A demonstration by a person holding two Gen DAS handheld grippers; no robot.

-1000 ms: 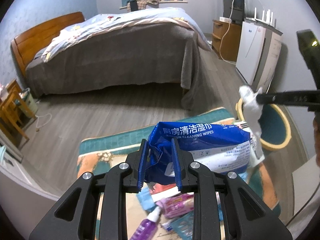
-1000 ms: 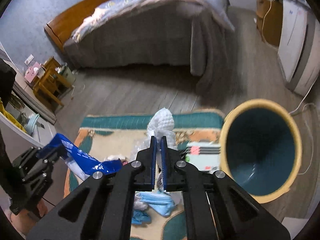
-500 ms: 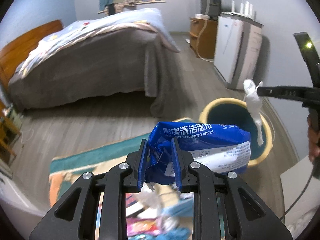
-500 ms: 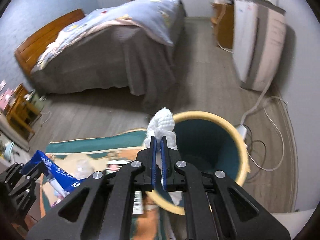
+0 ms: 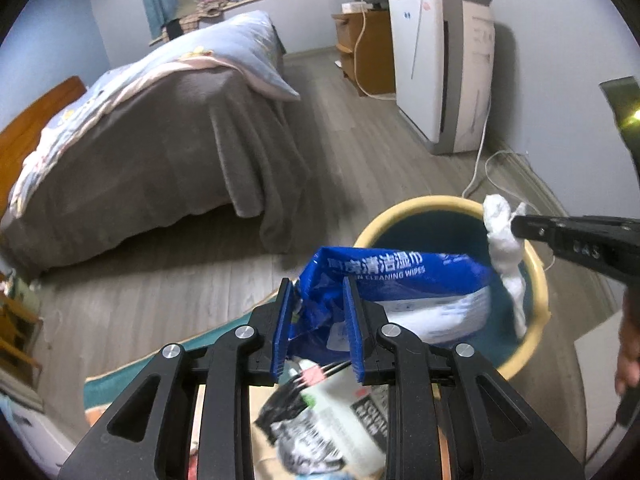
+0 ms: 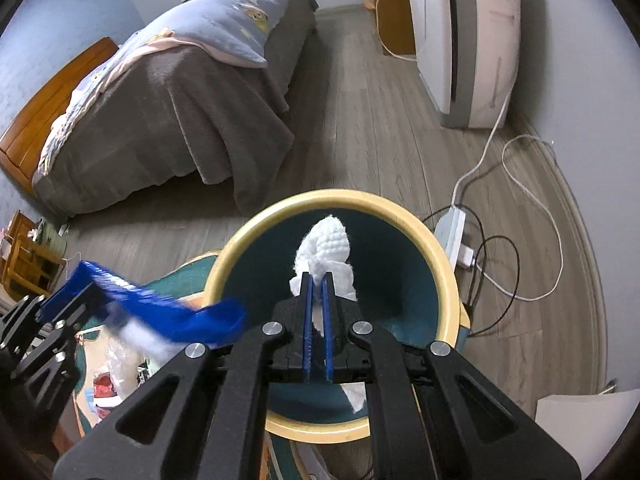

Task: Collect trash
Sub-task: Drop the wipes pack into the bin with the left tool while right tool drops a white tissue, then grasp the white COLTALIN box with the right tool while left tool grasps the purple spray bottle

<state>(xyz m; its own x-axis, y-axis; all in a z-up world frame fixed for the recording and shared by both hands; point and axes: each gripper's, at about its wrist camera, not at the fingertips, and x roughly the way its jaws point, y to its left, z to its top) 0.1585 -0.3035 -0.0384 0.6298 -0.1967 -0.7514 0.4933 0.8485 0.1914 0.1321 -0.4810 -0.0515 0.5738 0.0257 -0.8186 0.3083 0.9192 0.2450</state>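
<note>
Left claw: your left claw [image 5: 318, 326] is clenched on the crumpled end of the blue plastic pack of cleaning wipes [image 5: 404, 292]; the blue pads press the pack from both sides.
Wipes pack: it sticks out forward from the left claw, and its far end hangs over the near part of the round bin with the yellow rim and dark teal inside [image 5: 536, 276]. In the right wrist view the pack [image 6: 188, 316] is blurred and reaches the left edge of the bin rim.
Right claw: your right claw [image 6: 317, 308] is clenched tight on the white crumpled paper tissue [image 6: 330, 246]. One part of the tissue stands above the pads and another part hangs below them.
Tissue: it is held above the open mouth of the bin [image 6: 436, 248]; in the left wrist view the tissue [image 5: 502, 236] hangs down toward the inside of the bin, at the right part of the rim.
Bin: it stands on the grey wooden floor [image 6: 360, 120], beside the teal-bordered rug [image 5: 224, 338].
Rug: other pieces of trash lie on it below the left claw, among them a white printed package [image 5: 340, 420]; they are blurred.
Room: a bed with a grey blanket [image 5: 160, 152] is behind, and a tall white appliance [image 5: 444, 76] stands at the wall with a white cable [image 6: 532, 216] on the floor near the bin.
</note>
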